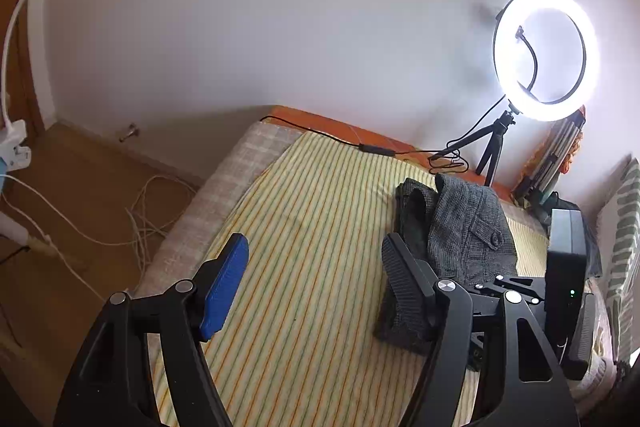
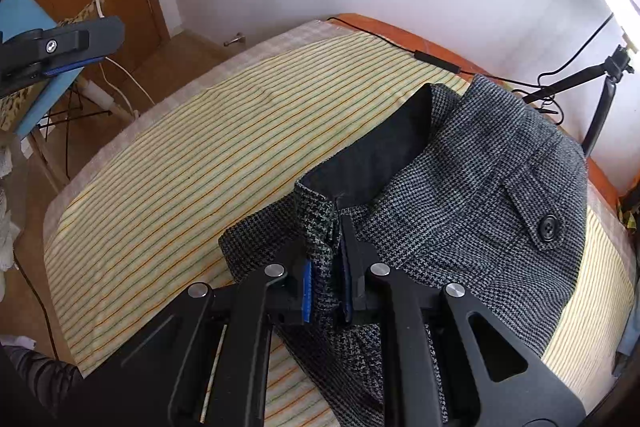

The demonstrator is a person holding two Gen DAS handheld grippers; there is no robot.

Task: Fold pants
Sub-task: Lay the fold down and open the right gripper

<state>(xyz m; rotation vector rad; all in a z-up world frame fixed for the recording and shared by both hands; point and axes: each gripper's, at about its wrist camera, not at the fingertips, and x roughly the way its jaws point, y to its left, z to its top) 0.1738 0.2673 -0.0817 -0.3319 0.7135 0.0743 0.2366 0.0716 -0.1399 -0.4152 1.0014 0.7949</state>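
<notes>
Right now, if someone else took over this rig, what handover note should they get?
Left gripper: open, holding nothing, above the yellow striped bed sheet.
Right gripper: shut on a fold of the grey houndstooth pants.
Pants: bunched on the sheet's right side, dark lining and the buttoned pocket flap showing.
Done: one edge gripped.
Left: lay flat, fold neatly.

Light: bright, from the lit ring light (image 1: pixel 546 53), which glares on the wall (image 1: pixel 280 7)
Edges: fisheye bending, dark corners
Focus: sharp, slightly soft far off
</notes>
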